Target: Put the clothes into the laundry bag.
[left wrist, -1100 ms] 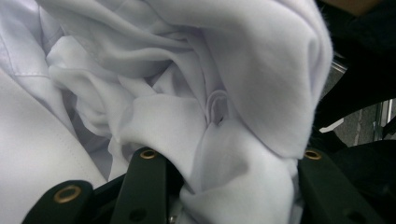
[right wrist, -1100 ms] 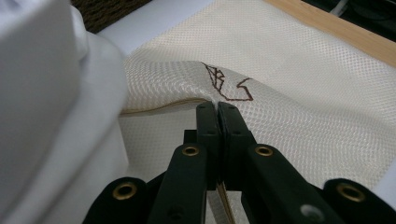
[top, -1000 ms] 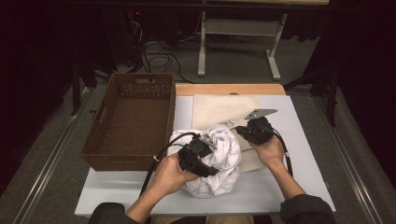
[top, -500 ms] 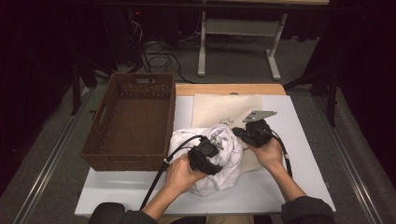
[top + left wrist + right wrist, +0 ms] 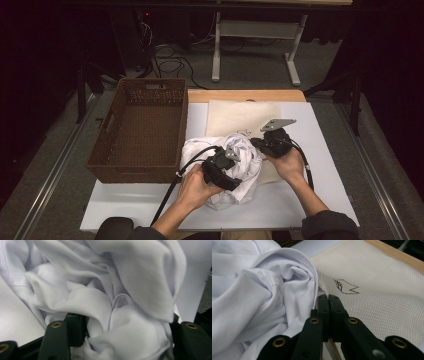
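At table centre, I am pinching the mesh bag [image 5: 372,290] edge with my right gripper [image 5: 329,298]; my left gripper [image 5: 226,167], jaws just opening around cloth, is loading the white garment [image 5: 240,155] toward two o'clock.

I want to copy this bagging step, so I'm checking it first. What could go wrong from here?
1. The left tongs have just been opening with the white garment bunched between them; it may snag when they pull away.
2. The right tongs pinch just the thin edge of the mesh bag, which could slip free.
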Demonstrator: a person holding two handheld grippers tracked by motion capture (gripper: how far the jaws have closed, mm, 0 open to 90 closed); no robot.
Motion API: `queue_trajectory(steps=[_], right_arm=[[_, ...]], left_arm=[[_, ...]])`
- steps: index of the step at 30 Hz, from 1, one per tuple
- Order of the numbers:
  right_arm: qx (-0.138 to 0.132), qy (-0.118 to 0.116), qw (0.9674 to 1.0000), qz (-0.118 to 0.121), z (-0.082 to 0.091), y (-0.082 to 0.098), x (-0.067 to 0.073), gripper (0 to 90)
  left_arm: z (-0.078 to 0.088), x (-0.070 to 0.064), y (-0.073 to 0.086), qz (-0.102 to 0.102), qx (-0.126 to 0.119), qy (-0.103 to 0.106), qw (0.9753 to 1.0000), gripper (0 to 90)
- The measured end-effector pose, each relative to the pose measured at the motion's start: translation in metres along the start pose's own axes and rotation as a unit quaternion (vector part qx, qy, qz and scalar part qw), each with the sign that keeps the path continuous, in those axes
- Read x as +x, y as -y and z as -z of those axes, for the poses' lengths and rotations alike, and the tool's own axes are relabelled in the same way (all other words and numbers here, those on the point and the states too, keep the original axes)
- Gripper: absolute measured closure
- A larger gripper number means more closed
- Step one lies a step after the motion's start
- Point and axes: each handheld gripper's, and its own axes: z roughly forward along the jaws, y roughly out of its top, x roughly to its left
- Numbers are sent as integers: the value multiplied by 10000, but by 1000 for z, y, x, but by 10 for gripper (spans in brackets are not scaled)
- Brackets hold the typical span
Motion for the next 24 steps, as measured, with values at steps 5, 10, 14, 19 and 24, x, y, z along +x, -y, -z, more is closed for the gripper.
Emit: queue_trajectory(steps=[5, 10, 14, 19, 24], right_arm=[[34, -7, 10000, 6, 0, 0, 1, 899], [37, -2, 10000, 19, 0, 0, 1, 899], [-10, -56, 10000, 69, 2, -1, 2, 900], [-131, -159, 9997, 143, 7, -4, 10, 900], [-60, -113, 9997, 188, 6, -2, 11, 900]], left_arm=[[9, -1, -2, -51, -352, -28, 9994, 340], [4, -1, -3, -113, -364, 155, 9992, 578], [-21, 10, -7, 137, 25, 403, 9991, 713], [-52, 27, -9, 550, 92, 202, 9982, 720], [-41, 22, -10, 548, -62, 83, 9984, 553]])
